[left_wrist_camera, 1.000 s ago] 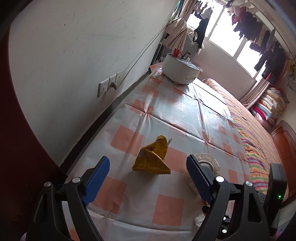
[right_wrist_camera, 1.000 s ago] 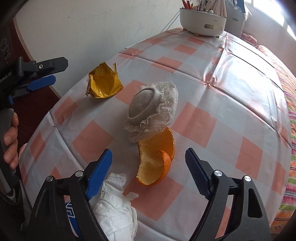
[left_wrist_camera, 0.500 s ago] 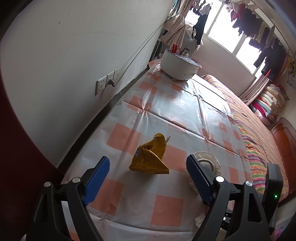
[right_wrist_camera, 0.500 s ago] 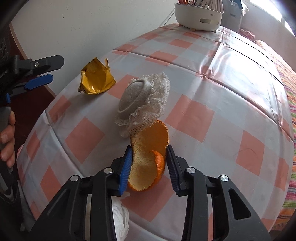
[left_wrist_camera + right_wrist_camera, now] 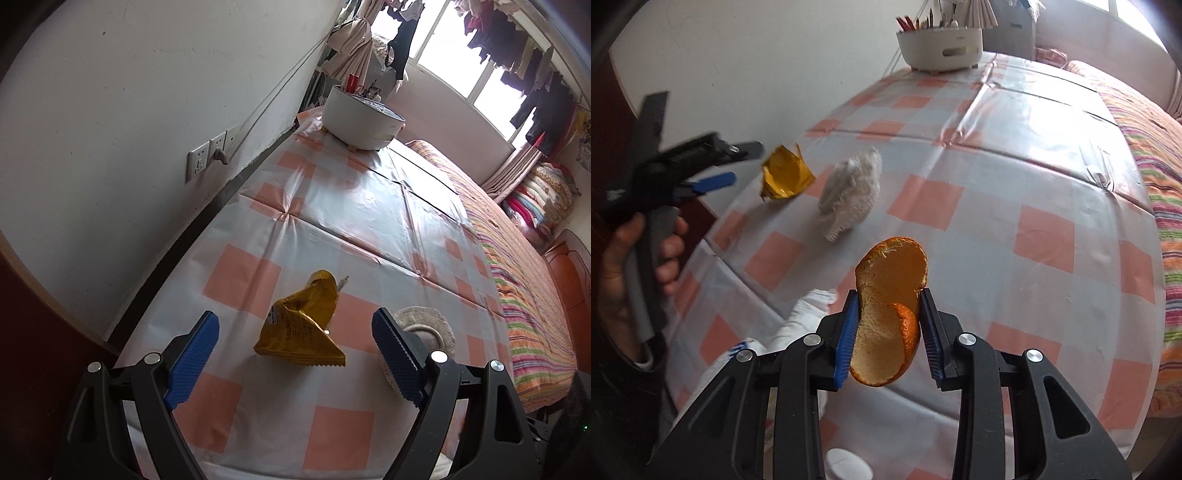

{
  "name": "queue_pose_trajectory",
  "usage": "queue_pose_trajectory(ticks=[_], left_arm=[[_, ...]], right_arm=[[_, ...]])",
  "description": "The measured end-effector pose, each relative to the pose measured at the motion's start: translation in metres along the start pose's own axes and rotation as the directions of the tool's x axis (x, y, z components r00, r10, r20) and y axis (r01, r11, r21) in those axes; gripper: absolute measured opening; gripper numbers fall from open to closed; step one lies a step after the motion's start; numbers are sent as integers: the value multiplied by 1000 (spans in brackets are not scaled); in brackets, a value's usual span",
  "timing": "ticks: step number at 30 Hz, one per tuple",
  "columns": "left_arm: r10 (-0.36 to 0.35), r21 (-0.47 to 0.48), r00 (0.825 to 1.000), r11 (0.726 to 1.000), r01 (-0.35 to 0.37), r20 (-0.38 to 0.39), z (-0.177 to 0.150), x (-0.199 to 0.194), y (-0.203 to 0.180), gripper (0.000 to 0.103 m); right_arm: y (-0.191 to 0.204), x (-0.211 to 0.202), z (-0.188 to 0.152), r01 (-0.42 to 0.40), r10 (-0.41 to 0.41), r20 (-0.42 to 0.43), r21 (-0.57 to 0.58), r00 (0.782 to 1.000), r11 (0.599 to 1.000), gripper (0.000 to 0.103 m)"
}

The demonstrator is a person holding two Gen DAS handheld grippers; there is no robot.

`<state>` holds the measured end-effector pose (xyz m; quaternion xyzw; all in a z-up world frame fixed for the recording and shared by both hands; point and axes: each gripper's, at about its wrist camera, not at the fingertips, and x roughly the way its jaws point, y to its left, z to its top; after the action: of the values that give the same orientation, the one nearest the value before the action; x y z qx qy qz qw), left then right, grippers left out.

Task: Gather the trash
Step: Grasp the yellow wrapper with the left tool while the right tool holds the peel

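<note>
A curled orange peel [image 5: 890, 280] sits between the blue pads of my right gripper [image 5: 889, 295], which press on both its sides as the jaws are closing; it hangs above the near part of the checked tablecloth [image 5: 997, 184]. A crumpled yellow wrapper [image 5: 299, 332] lies on the cloth just ahead of my left gripper [image 5: 295, 317], whose fingers stand wide open on either side of it without touching. The right wrist view shows the same wrapper [image 5: 786, 173] with the left gripper [image 5: 738, 164] beside it in a person's hand.
A lace cloth cover [image 5: 849, 195] lies between wrapper and peel. White tissue [image 5: 798, 325] sits at the near table edge. A white tub [image 5: 360, 118] of utensils stands at the far end. The wall runs along the left, and a striped bed [image 5: 517, 277] lies to the right.
My right gripper has shut on the orange peel and carried it away from the lace cover. The left gripper has edged slightly closer to the wrapper, still open.
</note>
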<state>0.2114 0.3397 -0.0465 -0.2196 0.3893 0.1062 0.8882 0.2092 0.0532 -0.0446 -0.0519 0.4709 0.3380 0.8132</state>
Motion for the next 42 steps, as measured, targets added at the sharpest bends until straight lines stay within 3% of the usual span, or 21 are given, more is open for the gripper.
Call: queue_pose_trajectory(ticks=[5, 7, 11, 13, 22, 26, 33, 42], left_arm=[[30, 14, 999, 999, -29, -22, 1, 14, -3, 81], [35, 13, 999, 999, -34, -31, 1, 19, -3, 75], [49, 16, 996, 999, -48, -70, -1, 32, -3, 52], [49, 10, 995, 999, -48, -92, -3, 39, -3, 49], [46, 20, 998, 999, -45, -32, -6, 27, -13, 37], [17, 59, 1000, 998, -18, 20, -8, 5, -31, 37], [-95, 121, 989, 989, 81, 110, -21, -47, -64, 37], [-244, 225, 964, 950, 215, 108, -50, -84, -108, 37]], right_arm=[[6, -29, -2, -41, 39, 83, 18, 996, 999, 32], [6, -36, -2, -50, 48, 100, 21, 994, 999, 32], [4, -46, -5, -78, 71, 135, 42, 988, 996, 32], [1, -53, -8, -81, 72, 152, 50, 986, 995, 32], [-24, -80, -30, -87, 57, 222, 129, 973, 988, 32], [-40, -95, -37, -69, 25, 252, 164, 967, 984, 32], [-54, -112, -55, -33, -24, 277, 200, 961, 979, 32], [-65, -130, -86, 19, -87, 289, 231, 953, 973, 32]])
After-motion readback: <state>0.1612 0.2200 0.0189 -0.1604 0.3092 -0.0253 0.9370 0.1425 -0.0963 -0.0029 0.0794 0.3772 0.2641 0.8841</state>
